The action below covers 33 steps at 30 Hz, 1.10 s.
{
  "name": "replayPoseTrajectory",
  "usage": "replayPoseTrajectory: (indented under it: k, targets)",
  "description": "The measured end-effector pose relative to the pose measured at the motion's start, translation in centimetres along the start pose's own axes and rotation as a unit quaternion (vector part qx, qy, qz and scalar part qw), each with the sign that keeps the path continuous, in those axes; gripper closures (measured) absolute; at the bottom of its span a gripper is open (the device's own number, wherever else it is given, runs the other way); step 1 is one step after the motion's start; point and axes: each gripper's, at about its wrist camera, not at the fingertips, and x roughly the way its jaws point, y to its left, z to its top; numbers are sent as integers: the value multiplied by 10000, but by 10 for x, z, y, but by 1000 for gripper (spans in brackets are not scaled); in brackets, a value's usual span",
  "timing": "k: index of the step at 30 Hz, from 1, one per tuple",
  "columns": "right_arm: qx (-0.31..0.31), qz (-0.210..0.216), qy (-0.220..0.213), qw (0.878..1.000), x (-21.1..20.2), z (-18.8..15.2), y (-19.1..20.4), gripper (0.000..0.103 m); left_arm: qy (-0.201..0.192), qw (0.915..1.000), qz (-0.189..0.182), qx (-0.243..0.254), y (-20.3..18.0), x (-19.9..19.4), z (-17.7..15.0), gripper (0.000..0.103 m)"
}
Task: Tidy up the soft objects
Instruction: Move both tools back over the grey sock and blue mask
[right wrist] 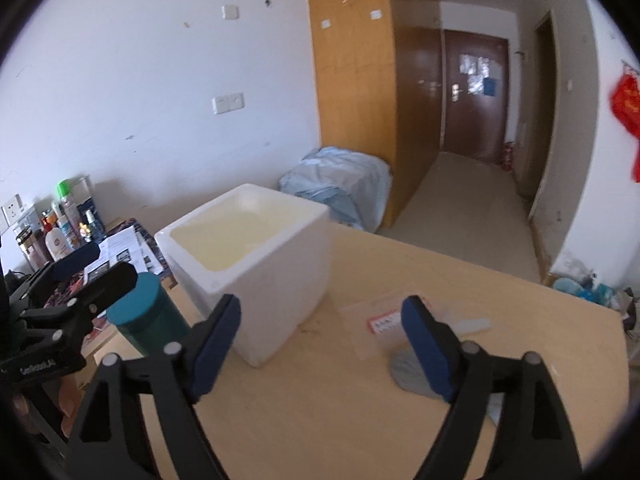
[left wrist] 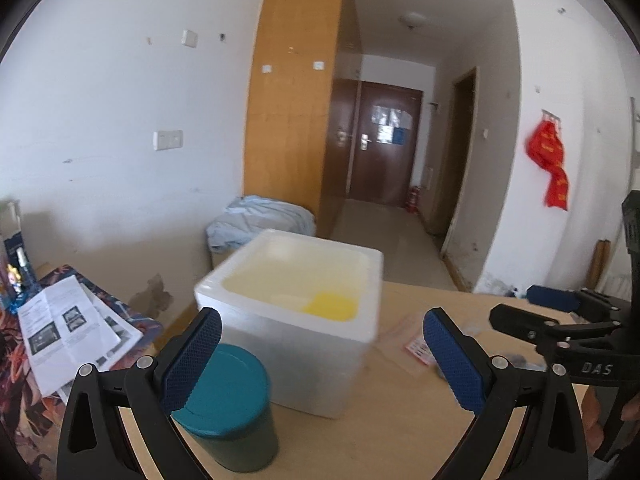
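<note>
White expanded-foam box (left wrist: 304,344), one in number, open at the top, stands on the pale wooden desk (right wrist: 360,420). One soft yellow object (left wrist: 330,307) lies inside it, in the corner nearest the right claw as seen from the left wrist view; from the right wrist view the box interior shows no object, the near wall hiding that corner. One teal cylindrical canister with a flat lid (left wrist: 230,404) stands just beside the box on its left, close to it; whether they touch cannot be told. One grey flat soft piece (right wrist: 414,370) lies on the desk to the right of the box, partly behind a blue pad, with one clear plastic bag bearing a red-and-white label (right wrist: 384,324) near it.

Two claws are present. The left claw (left wrist: 322,358) has its two blue-padded fingers spread wide, nothing between them, the box standing beyond the gap. The right claw (right wrist: 322,346) is likewise spread wide and holds nothing; it hangs over the desk near the box's front corner.

Background: one stack of printed paper sheets (left wrist: 68,332) on a patterned cloth at left; one light-blue bundle of bedding (right wrist: 340,188) beyond the desk.
</note>
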Motion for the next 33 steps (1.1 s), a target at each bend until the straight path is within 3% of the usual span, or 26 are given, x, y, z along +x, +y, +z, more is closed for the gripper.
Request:
replayPoseTrajectory:
  k: [5, 19, 33]
  targets:
    - [25, -383, -164, 9991, -31, -12, -7, 6, 218, 9987, -415, 179, -23, -4, -10, 2]
    - [301, -1060, -438, 9929, -94, -61, -32, 5, 186, 9924, -1110, 498, -73, -26, -29, 2]
    - [809, -1670, -48, 9826, -87, -91, -93, 5, 569, 9805, -1700, 807, -127, 13, -47, 2]
